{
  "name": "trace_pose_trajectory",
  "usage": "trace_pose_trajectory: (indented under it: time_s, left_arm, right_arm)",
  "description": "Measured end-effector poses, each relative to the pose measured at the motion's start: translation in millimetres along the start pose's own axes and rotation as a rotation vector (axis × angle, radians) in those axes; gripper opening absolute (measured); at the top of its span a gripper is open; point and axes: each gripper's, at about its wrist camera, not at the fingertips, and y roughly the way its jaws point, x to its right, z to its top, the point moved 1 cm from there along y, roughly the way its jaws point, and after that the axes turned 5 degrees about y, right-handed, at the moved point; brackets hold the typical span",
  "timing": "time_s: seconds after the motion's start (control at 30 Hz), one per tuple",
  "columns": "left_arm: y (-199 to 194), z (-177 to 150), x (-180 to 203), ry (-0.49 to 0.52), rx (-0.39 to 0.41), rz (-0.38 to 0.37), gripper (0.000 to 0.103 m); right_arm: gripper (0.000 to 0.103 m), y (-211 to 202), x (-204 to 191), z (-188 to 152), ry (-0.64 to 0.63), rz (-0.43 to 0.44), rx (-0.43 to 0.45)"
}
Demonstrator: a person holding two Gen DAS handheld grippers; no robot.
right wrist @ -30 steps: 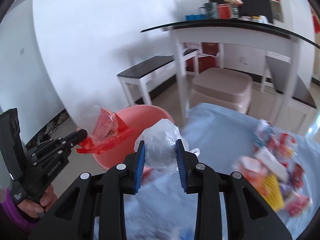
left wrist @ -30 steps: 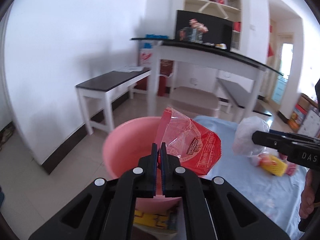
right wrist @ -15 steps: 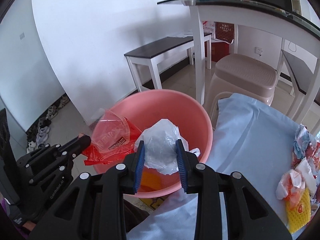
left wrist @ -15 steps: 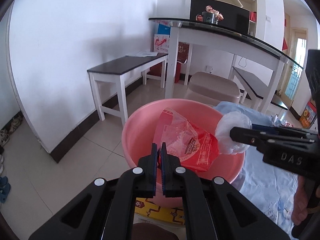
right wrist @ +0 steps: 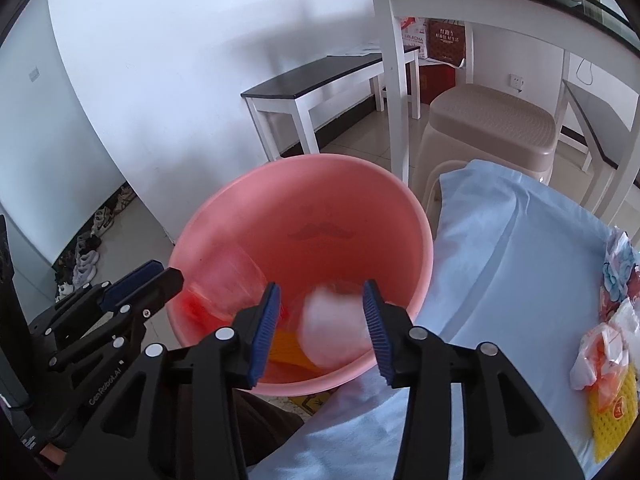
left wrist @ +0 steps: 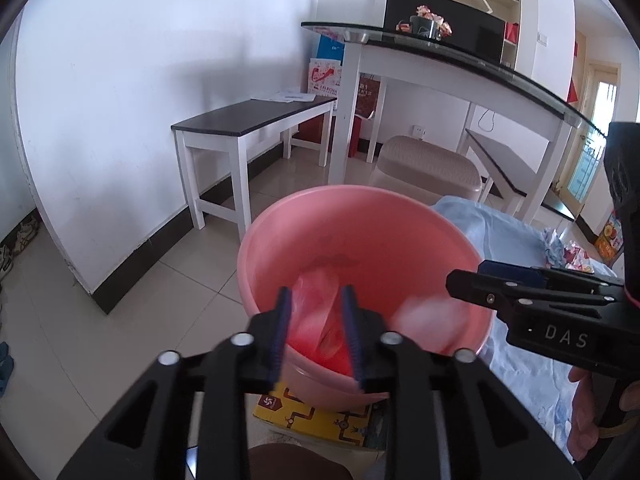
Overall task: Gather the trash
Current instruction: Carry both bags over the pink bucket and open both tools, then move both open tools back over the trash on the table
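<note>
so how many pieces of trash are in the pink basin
3 visible: red wrapper at its left, white bag at its right, a yellow piece underneath between them. More may be hidden.

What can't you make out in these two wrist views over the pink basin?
- Red wrapper: motion-blurred in the left wrist view, its print unreadable.
- White bag: blurred in the right wrist view; whether it has landed is unclear.
- Pink basin: the bottom is covered by trash and both grippers' fingers.
- Wrapper pile on the blue cloth: cut off by the right wrist view's edge.
- Yellow box: mostly hidden under the basin.
</note>
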Motion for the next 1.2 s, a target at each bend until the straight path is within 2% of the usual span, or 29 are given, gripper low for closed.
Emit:
trace_pose_trajectory:
  time_s: [0.27, 0.57, 0.97, 1.2]
  left_arm:
    - [-18.4, 7.0, 7.2, -0.004, 0.059, -0.035, 0.030]
    - [-43.7, 16.8, 41.4, 0.053, 0.121, -0.111, 0.036]
    - [-59.7, 16.6, 109.4, 0.141, 0.113, -0.249, 0.039]
    - [-53.4, 18.2, 151.3, 0.182, 0.082, -0.338, 0.043]
  right_arm:
    - [0.044, -20.6, 1.6, -0.1, 0.000, 0.005, 0.047]
    - [0.044, -63.7, 10.9, -12.4, 0.002, -0.037, 0.116]
    - [0.044, -130.5, 68.2, -44.9, 0.093, -0.163, 0.181]
    - [0.044, -170.9, 126.8, -70.9, 0.208, -0.260, 0.223]
